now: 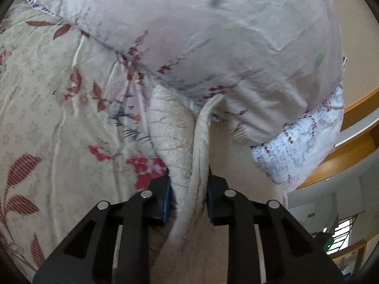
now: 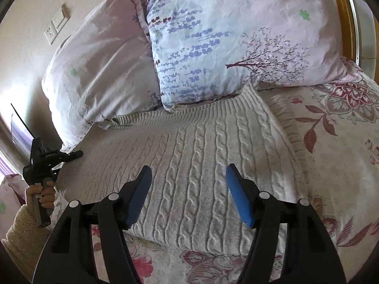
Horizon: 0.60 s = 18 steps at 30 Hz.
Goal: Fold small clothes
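Left gripper (image 1: 188, 198) clamped on cream cable-knit sweater (image 2: 201, 165) edge, knit fold bunched between blue pads (image 1: 165, 201) and rising ahead toward pale floral pillow (image 1: 213, 35). Right gripper (image 2: 188, 196) jaws spread wide, empty, hovering above sweater, which lies flat on floral bedsheet (image 2: 343, 142) (cable ribs running straight ahead). Lavender-print pillow (image 2: 225, 47) beyond sweater's far edge. Left hand (image 2: 43, 195) on handle, far left of right gripper.

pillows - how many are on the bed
2. One plain pinkish pillow lies on the left by the wall; a lavender-print pillow sits on the right, overlapping it and resting on the top edge of the cream cable-knit sweater. Others may lie outside the views.
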Motion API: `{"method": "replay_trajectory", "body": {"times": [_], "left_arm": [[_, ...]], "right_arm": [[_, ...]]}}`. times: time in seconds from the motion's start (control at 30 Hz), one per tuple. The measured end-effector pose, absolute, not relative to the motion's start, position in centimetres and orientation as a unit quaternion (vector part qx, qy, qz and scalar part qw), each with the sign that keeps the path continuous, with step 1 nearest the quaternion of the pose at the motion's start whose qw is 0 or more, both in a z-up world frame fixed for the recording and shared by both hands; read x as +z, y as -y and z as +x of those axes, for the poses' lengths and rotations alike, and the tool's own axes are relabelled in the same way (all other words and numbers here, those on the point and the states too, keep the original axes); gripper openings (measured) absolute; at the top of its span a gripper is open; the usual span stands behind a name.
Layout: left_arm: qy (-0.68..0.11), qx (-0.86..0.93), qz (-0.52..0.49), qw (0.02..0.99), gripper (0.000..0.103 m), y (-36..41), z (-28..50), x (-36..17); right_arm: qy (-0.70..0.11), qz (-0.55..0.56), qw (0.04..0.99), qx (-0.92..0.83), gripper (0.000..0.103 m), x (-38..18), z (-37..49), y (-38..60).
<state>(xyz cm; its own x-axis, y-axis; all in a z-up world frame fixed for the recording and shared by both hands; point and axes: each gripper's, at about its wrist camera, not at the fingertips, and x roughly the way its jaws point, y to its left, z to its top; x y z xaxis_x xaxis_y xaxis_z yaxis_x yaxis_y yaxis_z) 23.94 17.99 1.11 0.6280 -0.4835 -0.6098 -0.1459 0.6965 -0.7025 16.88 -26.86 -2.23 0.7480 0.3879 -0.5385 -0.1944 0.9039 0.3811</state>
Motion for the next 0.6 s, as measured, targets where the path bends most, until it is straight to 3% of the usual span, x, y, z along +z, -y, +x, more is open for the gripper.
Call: {"method": "replay_trajectory", "body": {"times": [0.33, 0.6], "left_arm": [[-0.377, -0.131, -0.390, 0.830, 0.019, -13.5, 23.5, 5.9], [-0.366, -0.203, -0.396, 0.817, 0.018, -4.0, 24.2, 8.4]], "right_arm": [[-0.296, 0.163, 0.928, 0.158, 0.067, -1.5, 15.8, 28.8], [-0.285, 0.181, 0.930, 0.148, 0.067, -1.7, 15.0, 30.7]]}}
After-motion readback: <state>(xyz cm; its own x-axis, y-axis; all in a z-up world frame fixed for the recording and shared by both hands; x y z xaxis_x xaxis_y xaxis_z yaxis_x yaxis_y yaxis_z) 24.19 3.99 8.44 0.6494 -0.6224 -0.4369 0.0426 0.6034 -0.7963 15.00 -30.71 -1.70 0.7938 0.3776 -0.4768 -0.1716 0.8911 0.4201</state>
